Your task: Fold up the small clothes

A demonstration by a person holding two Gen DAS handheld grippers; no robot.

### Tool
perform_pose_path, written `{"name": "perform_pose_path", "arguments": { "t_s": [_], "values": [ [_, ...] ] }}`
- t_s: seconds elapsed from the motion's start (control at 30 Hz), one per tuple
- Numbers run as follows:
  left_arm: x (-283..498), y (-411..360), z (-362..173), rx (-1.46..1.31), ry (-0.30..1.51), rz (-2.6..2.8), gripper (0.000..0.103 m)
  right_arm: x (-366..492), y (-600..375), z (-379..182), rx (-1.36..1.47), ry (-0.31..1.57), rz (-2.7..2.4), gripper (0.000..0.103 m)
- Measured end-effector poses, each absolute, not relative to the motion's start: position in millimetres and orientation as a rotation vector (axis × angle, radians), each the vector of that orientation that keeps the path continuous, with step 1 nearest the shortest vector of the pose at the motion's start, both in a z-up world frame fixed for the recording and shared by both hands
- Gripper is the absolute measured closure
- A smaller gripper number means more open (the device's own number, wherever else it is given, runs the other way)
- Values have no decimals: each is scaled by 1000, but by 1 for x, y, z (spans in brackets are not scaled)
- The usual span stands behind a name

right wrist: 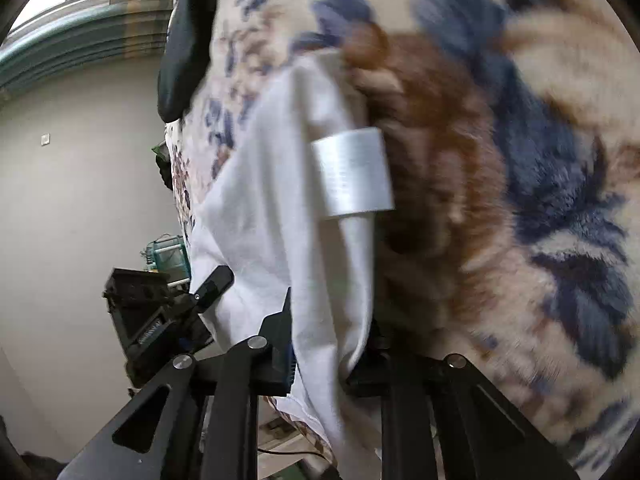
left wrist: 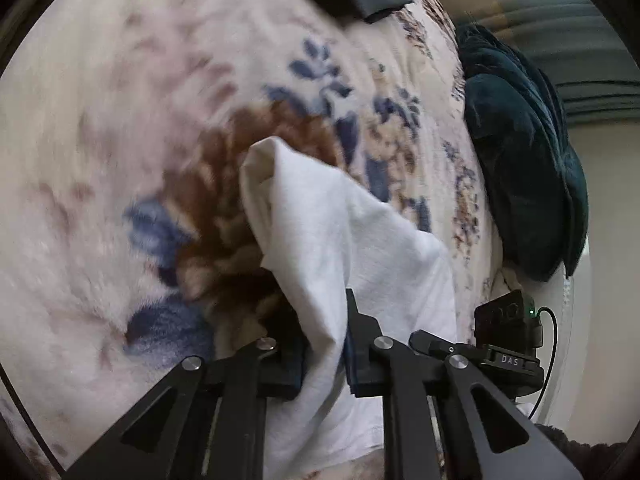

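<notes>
1. Now the left claw [left wrist: 326, 344] pinches the white cloth [left wrist: 320, 240].
2. The right claw [right wrist: 330, 344] pinches the cloth too.
3. The cloth hangs over the flowery blanket [left wrist: 120, 120], and its long side runs away from both claws, so neither is nearer.

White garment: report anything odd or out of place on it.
A shiny silver band sits across the white garment above the right gripper; what it is stays unclear. Otherwise nothing stands out.
</notes>
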State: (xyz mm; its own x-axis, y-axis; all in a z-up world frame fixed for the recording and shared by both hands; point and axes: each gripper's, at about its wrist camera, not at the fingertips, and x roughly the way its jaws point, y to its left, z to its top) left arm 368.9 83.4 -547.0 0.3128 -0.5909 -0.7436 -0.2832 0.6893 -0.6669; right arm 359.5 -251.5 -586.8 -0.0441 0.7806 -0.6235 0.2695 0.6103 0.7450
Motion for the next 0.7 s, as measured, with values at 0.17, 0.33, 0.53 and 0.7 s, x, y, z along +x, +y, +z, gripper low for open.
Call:
{"name": "perform_pose_path", "arguments": {
  "t_s": [0.17,0.33,0.53,0.7],
  "values": [
    [411,108,-492,-795,1241,-287,91,382,-229,-538,892,1539,506,85],
    [494,157,-433,-735,1180,-360,91,447,-183,-483,948,1392,497,85],
    [637,234,-405,-614,1136,-408,91,564,-106,-460,993,1223,465,85],
    [738,280,-436,-554,1146,-418,91,669,-53,-490,1000,1181,411,85]
  ]
}}
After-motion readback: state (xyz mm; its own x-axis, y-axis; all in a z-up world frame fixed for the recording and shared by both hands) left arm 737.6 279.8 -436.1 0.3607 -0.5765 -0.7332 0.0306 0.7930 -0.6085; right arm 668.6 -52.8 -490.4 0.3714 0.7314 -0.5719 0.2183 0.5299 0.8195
